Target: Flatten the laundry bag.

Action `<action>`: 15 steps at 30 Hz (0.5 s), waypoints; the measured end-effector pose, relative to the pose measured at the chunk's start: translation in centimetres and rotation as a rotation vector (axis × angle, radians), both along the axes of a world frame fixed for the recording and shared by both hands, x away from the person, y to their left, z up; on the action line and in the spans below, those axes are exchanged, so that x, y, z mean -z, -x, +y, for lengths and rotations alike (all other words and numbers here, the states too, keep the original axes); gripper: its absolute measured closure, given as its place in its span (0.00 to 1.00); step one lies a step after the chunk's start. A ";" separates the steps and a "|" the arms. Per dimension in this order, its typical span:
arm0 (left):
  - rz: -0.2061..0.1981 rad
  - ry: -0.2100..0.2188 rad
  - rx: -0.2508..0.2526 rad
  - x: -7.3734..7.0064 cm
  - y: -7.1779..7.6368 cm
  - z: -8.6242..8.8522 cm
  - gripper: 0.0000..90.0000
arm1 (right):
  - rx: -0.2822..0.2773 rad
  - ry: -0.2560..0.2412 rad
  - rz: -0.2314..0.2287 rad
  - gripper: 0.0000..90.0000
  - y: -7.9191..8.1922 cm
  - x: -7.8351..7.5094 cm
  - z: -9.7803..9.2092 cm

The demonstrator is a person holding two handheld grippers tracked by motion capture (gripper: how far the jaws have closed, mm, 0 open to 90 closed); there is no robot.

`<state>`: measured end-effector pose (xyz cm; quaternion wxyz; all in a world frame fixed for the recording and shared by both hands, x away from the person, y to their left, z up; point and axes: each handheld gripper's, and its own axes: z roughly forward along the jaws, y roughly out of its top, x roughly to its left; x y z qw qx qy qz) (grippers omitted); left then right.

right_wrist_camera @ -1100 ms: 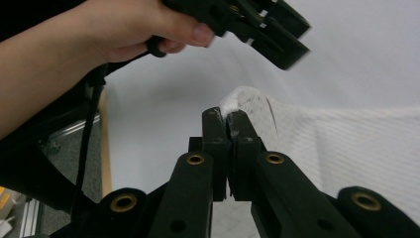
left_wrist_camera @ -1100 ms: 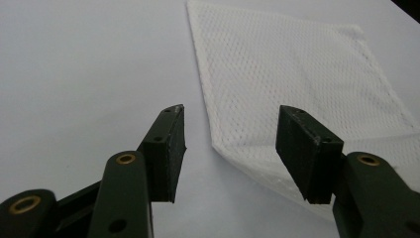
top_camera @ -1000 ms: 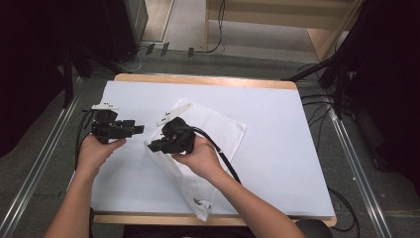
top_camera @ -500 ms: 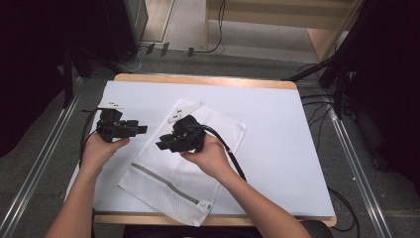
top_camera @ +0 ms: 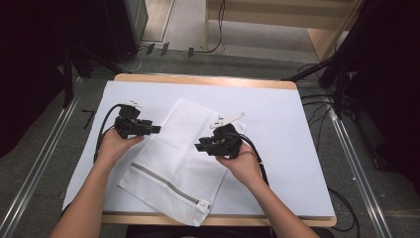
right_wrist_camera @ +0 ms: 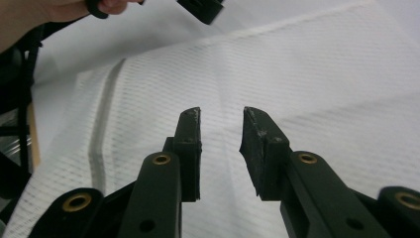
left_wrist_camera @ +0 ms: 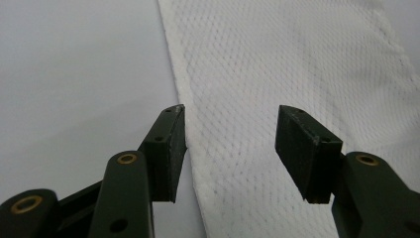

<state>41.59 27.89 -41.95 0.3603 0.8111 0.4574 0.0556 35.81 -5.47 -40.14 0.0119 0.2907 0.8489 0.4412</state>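
The white mesh laundry bag [top_camera: 176, 163] lies flat on the desk [top_camera: 277, 129], spread slantwise between the two hands, its zipper [top_camera: 166, 182] running near the end closest to the person. The left tool [top_camera: 154, 129] hovers with jaws wide apart over the bag's left edge; the right tool [top_camera: 200, 147] sits above the bag's middle, jaws narrowly parted, holding nothing. To grip well, I'd say bring the left one lower so one jaw slides under the hem, and pinch the edge only, not the desk cover. Count: one bag, one zipper, two tools, two hands
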 end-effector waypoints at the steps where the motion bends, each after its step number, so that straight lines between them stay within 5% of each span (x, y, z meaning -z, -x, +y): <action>1: -0.004 -0.002 0.002 0.1 -0.1 -0.1 0.51 | 0.015 0.000 0.004 0.79 0.0 0.1 -0.6; 15: 0.014 -0.019 0.020 1.2 -1.4 -0.6 0.52 | 0.155 0.014 -0.022 0.74 -0.3 2.3 -6.1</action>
